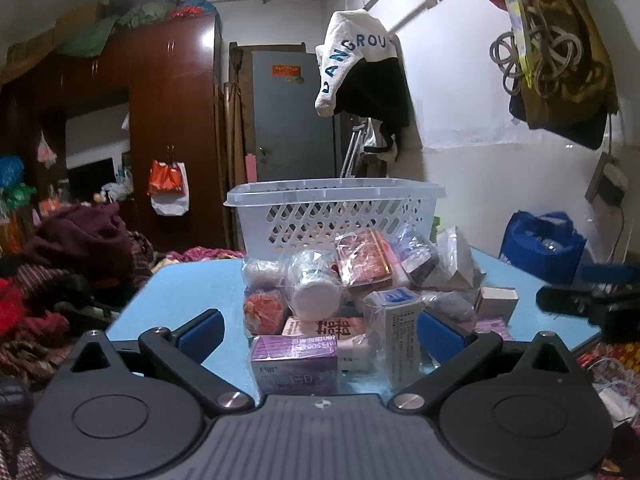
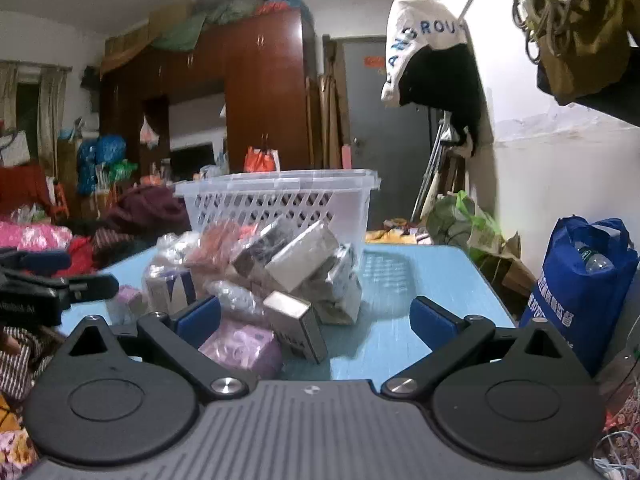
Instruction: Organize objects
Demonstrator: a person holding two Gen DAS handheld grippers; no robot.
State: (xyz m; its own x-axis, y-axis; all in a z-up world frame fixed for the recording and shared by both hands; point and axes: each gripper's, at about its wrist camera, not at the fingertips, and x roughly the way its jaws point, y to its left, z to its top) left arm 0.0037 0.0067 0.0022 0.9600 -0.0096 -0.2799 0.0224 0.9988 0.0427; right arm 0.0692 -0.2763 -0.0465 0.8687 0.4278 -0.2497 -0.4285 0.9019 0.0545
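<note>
Grippers nearest: left gripper [image 1: 320, 330] low in its frame, jaws spread wide, nothing pinched; right gripper [image 2: 316, 320] likewise spread and empty at the bottom of its own frame. Between the left fingers, close in, a purple box [image 1: 294, 364] lying on the blue table [image 1: 180, 292], touching a white-and-pink box [image 1: 324, 330] just behind. Beyond those, centre frame, a heap of small wrapped goods [image 1: 360, 280]: a white jar [image 1: 314, 292] in clear plastic, a red packet [image 1: 364, 260], several cartons, all tumbled against one another. In the right view, the same heap left of centre, a grey box [image 2: 298, 330] and a lilac pack [image 2: 244, 348] lying nearest the left finger, neither gripped. Behind the heap, mid frame, a white basket [image 1: 336, 196] standing upright on the far part of the table, touching or nearly touching the pile. Through its lattice wall, no contents to be made out, so apparently nothing sorted yet. Judged barely begun: whole pile still outside, every item left to lift and drop into the basket, starting most likely with the near boxes. Farther off, upper left, a brown wardrobe [image 1: 172, 120] and piled clothes.
</note>
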